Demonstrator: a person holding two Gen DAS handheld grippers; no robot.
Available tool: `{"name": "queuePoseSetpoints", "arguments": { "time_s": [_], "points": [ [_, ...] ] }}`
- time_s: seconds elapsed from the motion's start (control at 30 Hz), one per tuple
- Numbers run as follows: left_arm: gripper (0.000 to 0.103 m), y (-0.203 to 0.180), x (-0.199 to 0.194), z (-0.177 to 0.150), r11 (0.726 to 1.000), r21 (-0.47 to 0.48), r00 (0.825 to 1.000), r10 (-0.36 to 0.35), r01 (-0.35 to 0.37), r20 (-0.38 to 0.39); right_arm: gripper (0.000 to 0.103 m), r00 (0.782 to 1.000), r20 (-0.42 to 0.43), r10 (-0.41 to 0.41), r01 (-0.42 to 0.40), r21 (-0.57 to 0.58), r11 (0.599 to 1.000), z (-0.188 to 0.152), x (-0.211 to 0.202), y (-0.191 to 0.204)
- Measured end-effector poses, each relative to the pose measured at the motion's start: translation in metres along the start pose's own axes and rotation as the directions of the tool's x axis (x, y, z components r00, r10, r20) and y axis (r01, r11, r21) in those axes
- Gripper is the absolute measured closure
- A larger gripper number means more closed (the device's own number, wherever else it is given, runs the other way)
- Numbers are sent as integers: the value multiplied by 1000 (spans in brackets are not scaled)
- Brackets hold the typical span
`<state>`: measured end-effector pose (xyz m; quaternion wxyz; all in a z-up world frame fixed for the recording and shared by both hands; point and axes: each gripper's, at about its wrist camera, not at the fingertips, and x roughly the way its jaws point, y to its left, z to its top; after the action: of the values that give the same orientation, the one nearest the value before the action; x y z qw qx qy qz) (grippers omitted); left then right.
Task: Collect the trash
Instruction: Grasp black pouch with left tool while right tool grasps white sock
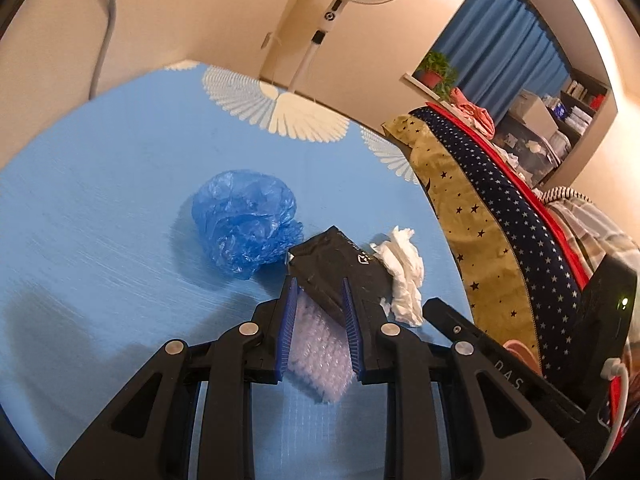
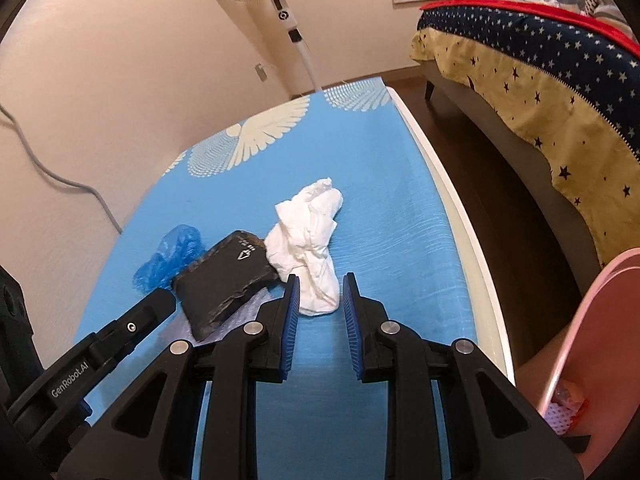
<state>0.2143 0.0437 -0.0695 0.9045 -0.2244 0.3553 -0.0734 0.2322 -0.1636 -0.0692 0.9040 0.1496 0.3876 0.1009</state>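
On the blue worktop (image 2: 400,208) we see left tongs (image 1: 320,304) pinching the black bubble mailer (image 1: 336,268), right tongs (image 2: 320,296) spread around the white tissue (image 2: 312,240), blue plastic bag (image 1: 244,220) untouched, nothing binned yet.

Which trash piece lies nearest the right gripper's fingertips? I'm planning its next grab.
The crumpled white tissue: its near end sits between the right gripper fingertips, while the black pouch and blue plastic bag lie farther left.

On the blue mat, I see a crumpled blue plastic bag (image 1: 245,222) at the left, a black padded mailer (image 1: 334,266) lined with bubble wrap just beside it, and a wadded white tissue (image 2: 310,240) touching the mailer's right edge.
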Motion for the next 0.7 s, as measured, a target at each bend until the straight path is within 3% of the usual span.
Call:
{"name": "queuePoseSetpoints", "arguments": {
  "time_s": [0.07, 0.13, 0.17, 0.33, 0.47, 0.57, 0.7],
  "points": [
    [79, 2, 6, 1, 1000, -19, 1000, -3, 3, -17, 80, 1000, -12, 0, 0, -2, 1000, 1, 4, -1],
    [65, 4, 10, 3, 999, -37, 1000, 4, -5, -19, 80, 1000, -29, 3, -3, -7, 1000, 1, 9, 0],
    [63, 5, 12, 4, 999, -48, 1000, 5, -6, -18, 80, 999, -44, 9, -9, -7, 1000, 1, 12, 0],
    [62, 8, 23, 7, 997, -81, 999, -12, 9, -41, 81, 997, -71, 16, -17, -16, 1000, 2, 18, 2],
    [62, 5, 27, 9, 997, -77, 999, -17, 15, -35, 89, 997, -73, 12, -14, -24, 1000, 2, 19, 3],
    [73, -2, 27, 8, 999, -41, 1000, -5, 4, -29, 97, 998, -63, 12, -13, -22, 1000, 2, 18, 2],
    [83, -12, 19, 9, 999, 27, 1000, 26, -26, -1, 98, 999, -40, 20, -20, -11, 1000, 0, 11, -1]
  ]
}}
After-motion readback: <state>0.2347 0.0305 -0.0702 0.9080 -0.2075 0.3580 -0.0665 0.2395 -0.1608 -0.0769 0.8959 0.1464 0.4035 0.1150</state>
